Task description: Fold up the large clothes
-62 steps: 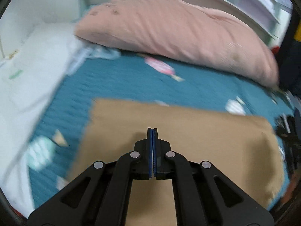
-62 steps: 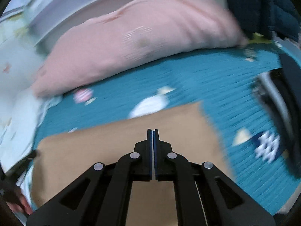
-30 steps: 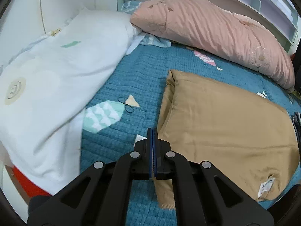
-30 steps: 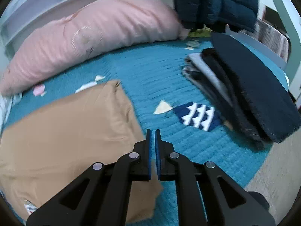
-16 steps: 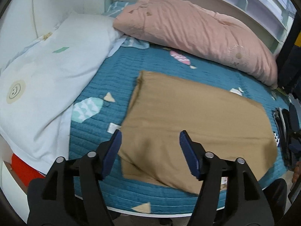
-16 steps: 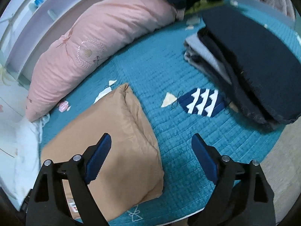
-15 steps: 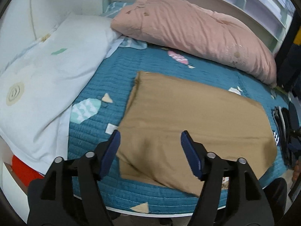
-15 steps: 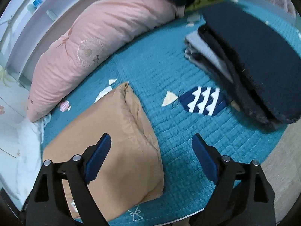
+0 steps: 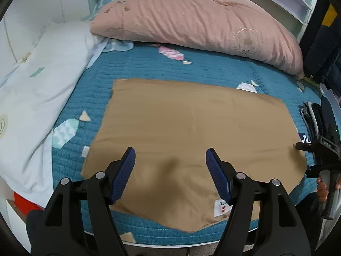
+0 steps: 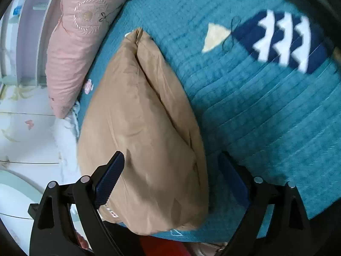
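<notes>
A tan garment lies folded in a flat rectangle on the teal quilt, with a white tag near its front edge. My left gripper hovers open above the garment's front part, nothing between its pads. My right gripper points steeply down, open, its jaws straddling the garment's near right corner without pressing on it. In the left wrist view the right gripper shows at the cloth's right edge, held by a hand.
A long pink pillow lies across the back of the bed and a white pillow along the left. Folded dark clothes are stacked at the right, under a hanging dark jacket. The bed's front edge is close below.
Both grippers went from shut to open. The left one pulled back and shifted right over the garment. The right one tipped downward and came close over the garment's right corner.
</notes>
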Motion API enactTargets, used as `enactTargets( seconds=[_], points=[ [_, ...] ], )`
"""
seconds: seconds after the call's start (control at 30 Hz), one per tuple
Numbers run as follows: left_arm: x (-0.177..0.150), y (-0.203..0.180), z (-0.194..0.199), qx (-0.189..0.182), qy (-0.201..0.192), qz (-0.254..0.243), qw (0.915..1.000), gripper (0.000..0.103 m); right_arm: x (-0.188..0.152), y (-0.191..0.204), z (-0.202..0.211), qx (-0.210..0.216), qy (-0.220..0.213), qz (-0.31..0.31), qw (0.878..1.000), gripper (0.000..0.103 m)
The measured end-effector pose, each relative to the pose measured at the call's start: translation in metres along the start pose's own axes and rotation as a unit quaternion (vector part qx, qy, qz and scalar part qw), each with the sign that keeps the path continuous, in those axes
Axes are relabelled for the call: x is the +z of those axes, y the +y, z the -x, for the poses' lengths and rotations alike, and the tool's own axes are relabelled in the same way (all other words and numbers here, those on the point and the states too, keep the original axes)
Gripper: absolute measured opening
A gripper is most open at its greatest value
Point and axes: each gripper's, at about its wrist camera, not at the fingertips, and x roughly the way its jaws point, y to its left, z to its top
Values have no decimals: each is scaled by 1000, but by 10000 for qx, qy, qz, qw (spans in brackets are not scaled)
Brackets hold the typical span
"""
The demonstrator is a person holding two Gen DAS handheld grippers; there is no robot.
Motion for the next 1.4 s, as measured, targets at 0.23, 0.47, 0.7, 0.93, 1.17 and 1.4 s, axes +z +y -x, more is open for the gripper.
enactTargets(
  seconds=[0.23, 0.47, 0.7, 0.93, 1.17, 1.4],
  points=[
    [12, -22, -10, -105, 68, -190, 9997, 70, -7, 25, 9, 570, 61, 291, 9979, 35],
    [24, -49, -21, -103, 41, -524, 9986, 70, -4, 33, -18, -152, 297, 350, 9988, 36],
    [40, -69, -39, -97, 120, -648, 9978, 70, -10, 64, -18, -803, 135, 674, 9944, 27],
    [62, -70, -70, 44, 479, -332, 9983, 70, -11, 75, -46, -1504, 188, 890, 9844, 31],
    [100, -73, -95, -288, 705, -78, 9971, 57, -1, 76, -62, -1609, 344, 806, 9831, 33],
    [138, -80, -118, -579, 1087, 138, 9923, 18, 0, 84, -71, -1808, 269, 999, 9781, 34]
  ],
)
